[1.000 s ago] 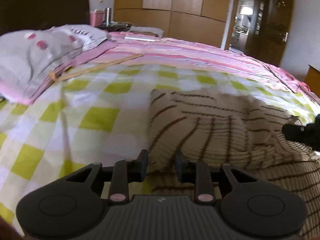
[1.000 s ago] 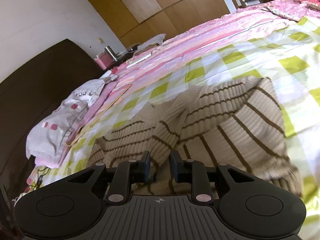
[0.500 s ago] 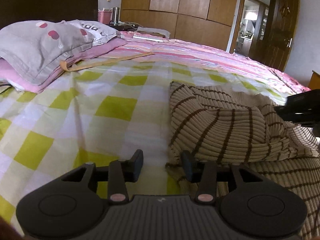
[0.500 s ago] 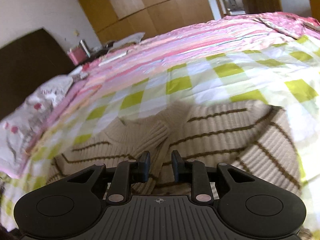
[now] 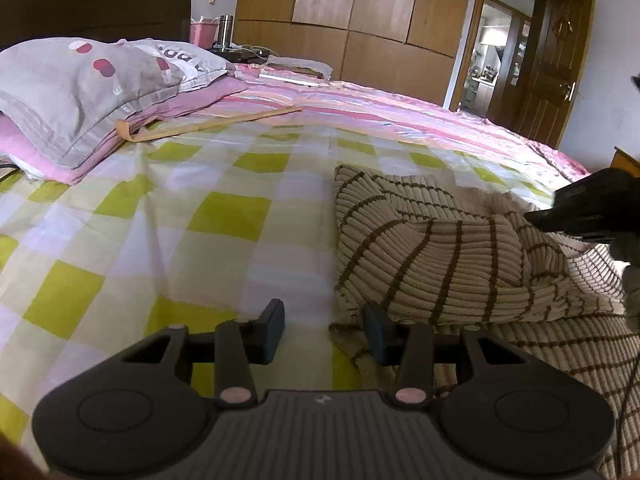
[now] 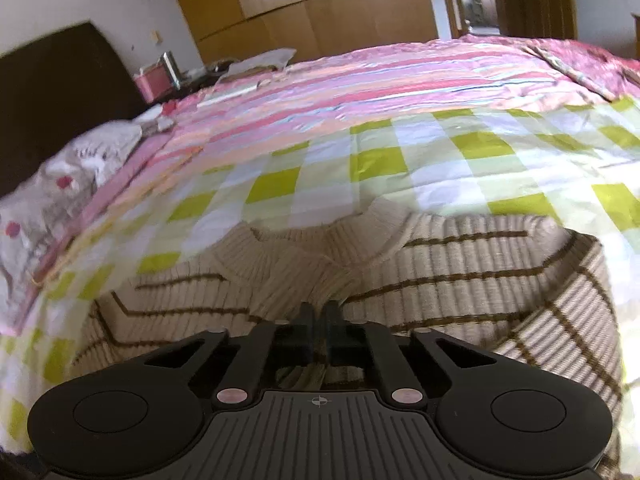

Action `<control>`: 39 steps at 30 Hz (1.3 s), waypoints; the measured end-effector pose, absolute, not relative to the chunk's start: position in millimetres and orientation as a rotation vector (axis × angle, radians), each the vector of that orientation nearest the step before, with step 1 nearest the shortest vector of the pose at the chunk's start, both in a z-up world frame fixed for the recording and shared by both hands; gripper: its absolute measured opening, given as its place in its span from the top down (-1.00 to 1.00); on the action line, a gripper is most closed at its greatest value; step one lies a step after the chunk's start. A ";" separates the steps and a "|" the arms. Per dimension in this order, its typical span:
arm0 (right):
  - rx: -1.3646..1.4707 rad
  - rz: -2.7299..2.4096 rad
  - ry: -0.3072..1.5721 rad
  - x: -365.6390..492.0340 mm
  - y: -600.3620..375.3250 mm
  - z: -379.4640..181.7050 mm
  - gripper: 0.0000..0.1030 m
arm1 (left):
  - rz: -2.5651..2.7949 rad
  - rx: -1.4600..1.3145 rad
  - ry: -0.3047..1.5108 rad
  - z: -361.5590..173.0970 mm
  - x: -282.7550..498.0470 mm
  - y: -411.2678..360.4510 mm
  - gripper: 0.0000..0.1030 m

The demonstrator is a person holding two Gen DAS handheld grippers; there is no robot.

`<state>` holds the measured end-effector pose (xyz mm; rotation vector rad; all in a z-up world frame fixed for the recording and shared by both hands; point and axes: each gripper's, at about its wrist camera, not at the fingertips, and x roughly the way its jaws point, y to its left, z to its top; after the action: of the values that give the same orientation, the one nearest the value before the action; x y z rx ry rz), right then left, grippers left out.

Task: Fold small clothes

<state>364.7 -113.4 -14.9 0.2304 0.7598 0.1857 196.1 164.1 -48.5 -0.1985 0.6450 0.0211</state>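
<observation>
- Striped knit sweater (image 6: 460, 276), cream with brown lines, lying on the bed's green-and-white checked sheet (image 5: 168, 236), its ribbed neckline turned toward the far side in the right wrist view.
- One part of the sweater folded over on itself into a raised ridge (image 5: 432, 248), seen in the left wrist view.
- Left gripper (image 5: 324, 326) parted, fingers well apart and nothing pinched between them; left finger (image 5: 274, 330) over bare sheet, right finger (image 5: 376, 338) at the sweater's near edge.
- Left gripper's jaws lately opening wider, no cloth between them.
- Right gripper (image 6: 319, 328) clenched, jaws just drawn together low over the middle of the sweater; a thin fold of knit apparently pinched between the tips, though hard to confirm.
- Right gripper also visible as a dark shape (image 5: 592, 208) at the right edge of the left wrist view, over the sweater.
- Grey pillow (image 5: 84, 92) with red dots at the head of the bed, on a pink one.
- Pink striped quilt (image 6: 400, 80) beyond the checked sheet.
- Wooden wardrobe (image 5: 360, 20) along the far wall.
</observation>
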 end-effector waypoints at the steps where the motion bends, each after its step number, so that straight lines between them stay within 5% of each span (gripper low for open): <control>1: 0.243 0.186 0.749 361.6 -117.4 -10.1 0.90 | 0.021 -0.199 0.642 -47.9 195.8 164.4 0.04; 11: 0.373 0.142 0.564 292.1 -178.9 49.7 0.91 | -0.020 -0.150 0.552 -33.6 183.4 150.3 -0.04; 24: 0.510 0.078 0.711 270.0 -220.3 -9.7 0.75 | -0.057 -0.109 0.593 -41.6 184.6 136.9 -0.06; 27: 0.527 0.095 0.712 272.4 -220.2 -11.9 0.56 | -0.059 -0.113 0.585 -41.2 183.6 137.2 -0.06; 30: 0.513 0.068 0.736 281.0 -215.7 -17.2 0.56 | -0.056 -0.112 0.582 -41.0 183.2 137.0 -0.06; 34: 0.497 0.058 0.748 284.0 -210.8 -18.2 0.87 | -0.048 -0.124 0.565 -38.9 182.2 139.2 -0.06; 39: 0.475 0.091 0.623 272.2 -210.2 1.7 0.88 | -0.029 -0.153 0.546 -36.7 182.9 144.3 -0.10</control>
<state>272.2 -210.2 1.7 0.4746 0.6230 0.0913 182.9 144.3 -36.7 -0.1531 0.5461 -0.0286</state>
